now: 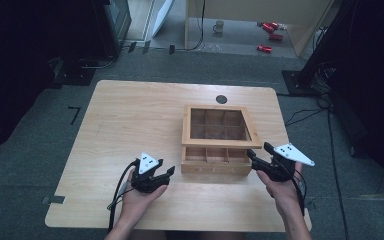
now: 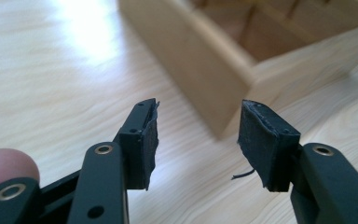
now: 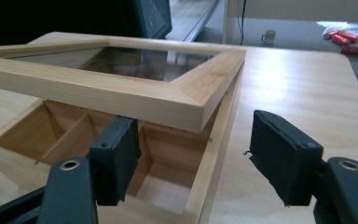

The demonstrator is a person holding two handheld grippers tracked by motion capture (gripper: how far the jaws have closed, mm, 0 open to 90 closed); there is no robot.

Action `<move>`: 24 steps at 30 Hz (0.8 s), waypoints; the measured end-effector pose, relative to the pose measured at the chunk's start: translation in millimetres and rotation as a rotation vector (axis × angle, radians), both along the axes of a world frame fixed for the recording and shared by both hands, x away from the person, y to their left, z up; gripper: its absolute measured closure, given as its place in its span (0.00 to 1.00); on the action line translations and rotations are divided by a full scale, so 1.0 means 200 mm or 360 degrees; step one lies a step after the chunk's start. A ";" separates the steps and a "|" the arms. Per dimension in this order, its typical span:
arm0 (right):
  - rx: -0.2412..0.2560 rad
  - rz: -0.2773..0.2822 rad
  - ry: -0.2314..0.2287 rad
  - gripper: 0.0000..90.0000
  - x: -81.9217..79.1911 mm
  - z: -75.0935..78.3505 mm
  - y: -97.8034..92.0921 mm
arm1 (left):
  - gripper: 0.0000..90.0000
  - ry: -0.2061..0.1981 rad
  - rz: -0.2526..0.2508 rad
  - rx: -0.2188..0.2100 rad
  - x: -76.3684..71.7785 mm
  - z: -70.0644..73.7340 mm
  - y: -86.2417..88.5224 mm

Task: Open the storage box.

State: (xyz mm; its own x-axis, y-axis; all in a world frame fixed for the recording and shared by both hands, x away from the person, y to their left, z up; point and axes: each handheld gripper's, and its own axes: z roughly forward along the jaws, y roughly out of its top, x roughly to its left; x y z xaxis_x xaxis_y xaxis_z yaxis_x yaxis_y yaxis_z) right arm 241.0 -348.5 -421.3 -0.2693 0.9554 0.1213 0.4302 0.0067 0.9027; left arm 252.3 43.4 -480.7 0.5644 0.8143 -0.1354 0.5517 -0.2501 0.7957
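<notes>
I see the box (image 1: pixel 215 150) mid-bench (image 1: pixel 130 120), its glass lid (image 1: pixel 219 125) raised partway over empty compartments. My right gripper (image 1: pixel 260 156) sits at the box's near right corner, fingers (image 3: pixel 116 158) spread — one inside the corner compartment under the lid, one outside the wall. My left gripper (image 1: pixel 166 172) is spread too, gripping nothing, just beside the box's left end.

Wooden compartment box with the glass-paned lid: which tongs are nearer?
Right. The right tongs straddle the wooden compartment box's front right corner, open under the raised lid. The left tongs sit open off its front left corner, apart.
</notes>
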 end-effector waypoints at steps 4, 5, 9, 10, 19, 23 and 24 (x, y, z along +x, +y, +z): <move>-0.0026 0.0002 -0.0036 0.37 0.03 0.05 0.00 | 0.51 0.0018 0.0029 0.0044 -0.01 -0.04 0.09; -0.0032 0.0000 -0.0039 0.37 0.04 0.06 0.01 | 0.51 0.0023 0.0040 0.0049 -0.01 -0.06 0.11; -0.0084 0.0012 -0.0064 0.38 0.08 0.08 0.03 | 0.50 0.0038 0.0073 0.0083 -0.02 -0.09 0.19; -0.0084 0.0013 -0.0068 0.38 0.09 0.09 0.03 | 0.50 0.0043 0.0081 0.0087 -0.02 -0.10 0.20; -0.0050 0.0027 -0.0151 0.42 0.18 0.13 0.03 | 0.49 0.0027 0.0131 0.0158 -0.03 -0.16 0.29; -0.0020 0.0039 -0.0170 0.47 0.21 0.15 0.02 | 0.47 -0.0004 0.0153 0.0172 -0.04 -0.17 0.30; -0.0020 0.0039 -0.0173 0.48 0.22 0.15 0.02 | 0.46 -0.0004 0.0151 0.0177 -0.04 -0.18 0.30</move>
